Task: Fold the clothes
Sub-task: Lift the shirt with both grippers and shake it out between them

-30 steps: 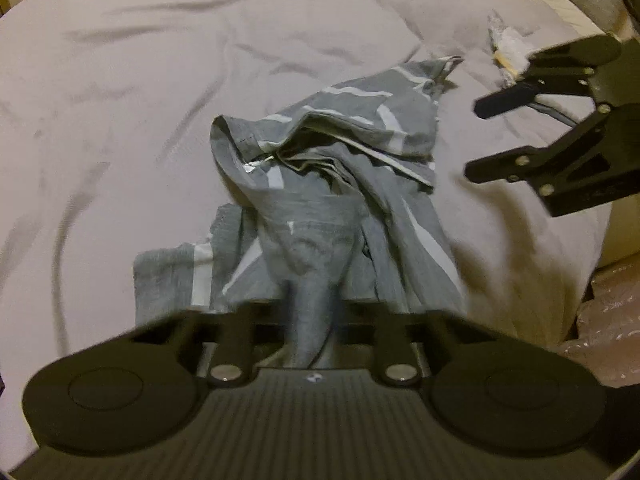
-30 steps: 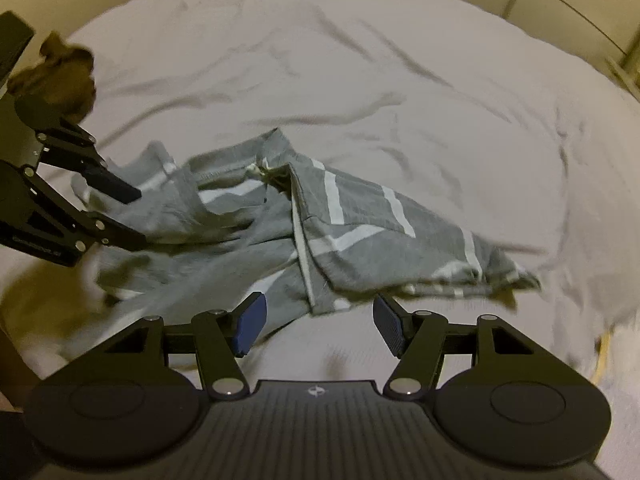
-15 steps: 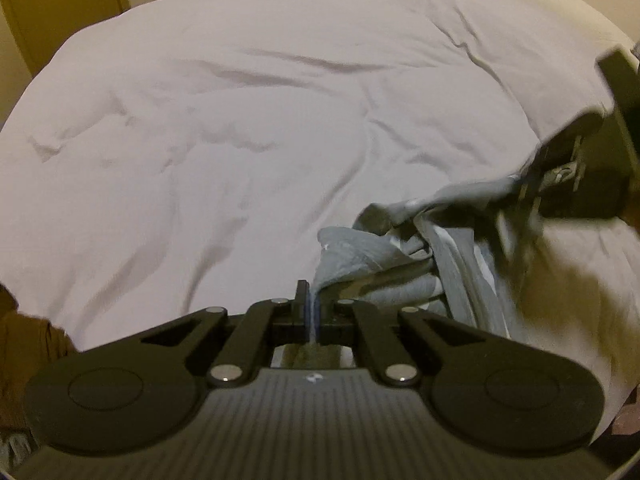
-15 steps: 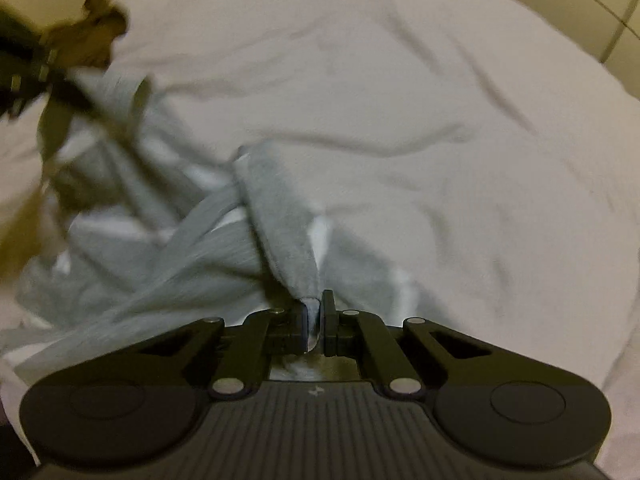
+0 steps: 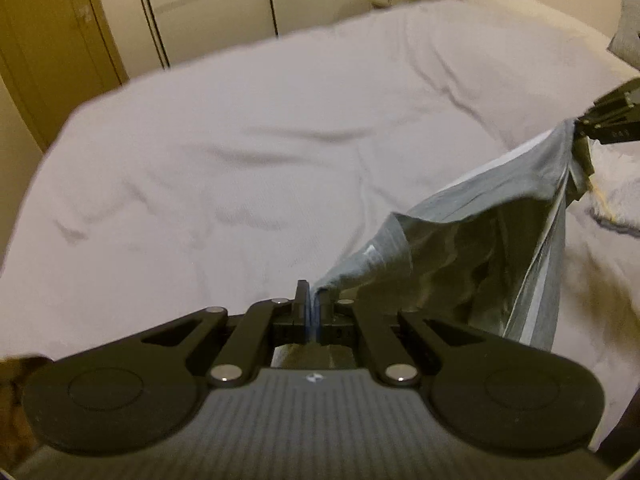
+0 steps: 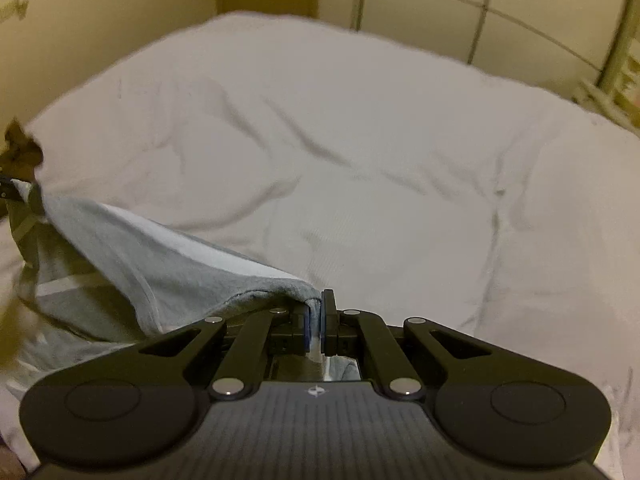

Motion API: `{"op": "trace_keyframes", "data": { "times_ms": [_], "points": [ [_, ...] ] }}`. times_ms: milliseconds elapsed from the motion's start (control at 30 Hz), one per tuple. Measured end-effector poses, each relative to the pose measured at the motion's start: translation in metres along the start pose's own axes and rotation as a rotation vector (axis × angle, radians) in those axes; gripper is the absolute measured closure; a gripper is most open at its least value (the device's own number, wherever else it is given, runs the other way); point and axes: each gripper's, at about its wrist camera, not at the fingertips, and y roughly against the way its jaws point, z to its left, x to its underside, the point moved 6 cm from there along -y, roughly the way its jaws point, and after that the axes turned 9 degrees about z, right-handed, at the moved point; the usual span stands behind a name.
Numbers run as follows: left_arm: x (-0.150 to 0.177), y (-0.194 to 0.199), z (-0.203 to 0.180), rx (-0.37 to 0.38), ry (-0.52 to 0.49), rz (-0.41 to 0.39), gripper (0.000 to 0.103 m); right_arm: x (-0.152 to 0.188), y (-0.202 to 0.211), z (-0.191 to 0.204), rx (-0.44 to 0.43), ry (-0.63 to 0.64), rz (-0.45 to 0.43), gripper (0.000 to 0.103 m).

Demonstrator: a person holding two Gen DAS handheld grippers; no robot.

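A grey garment with white stripes [image 5: 472,248] hangs stretched in the air above the bed between both grippers. My left gripper [image 5: 313,300] is shut on one edge of it, the cloth pinched between its blue pads. My right gripper [image 6: 317,316] is shut on the opposite edge of the grey garment [image 6: 132,264]. In the left wrist view the right gripper [image 5: 576,124] shows at the far right with cloth bunched at its tip. In the right wrist view the left gripper [image 6: 8,190] is only a sliver at the left edge. The garment's lower part sags out of sight.
A wide bed with a wrinkled white sheet [image 5: 260,152] fills both views. Wardrobe doors [image 5: 216,4] stand beyond its far edge, and a wall [image 6: 100,20] lies beyond it in the right wrist view. A small pale cloth [image 5: 612,200] lies on the bed at the right.
The right gripper closed on the garment's edge. Both grippers rose and drew apart, lifting the crumpled garment off the bed and stretching it between them.
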Motion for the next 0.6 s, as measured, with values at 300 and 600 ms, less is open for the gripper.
{"op": "trace_keyframes", "data": {
  "times_ms": [300, 600],
  "points": [
    [0.021, 0.118, -0.015, 0.074, -0.102, -0.182, 0.103, 0.051, 0.14, 0.023, 0.083, -0.12, -0.163, 0.102],
    [0.044, 0.261, -0.011, 0.151, -0.206, -0.391, 0.103, 0.135, 0.301, 0.11, 0.245, -0.246, -0.291, 0.102]
  ]
}}
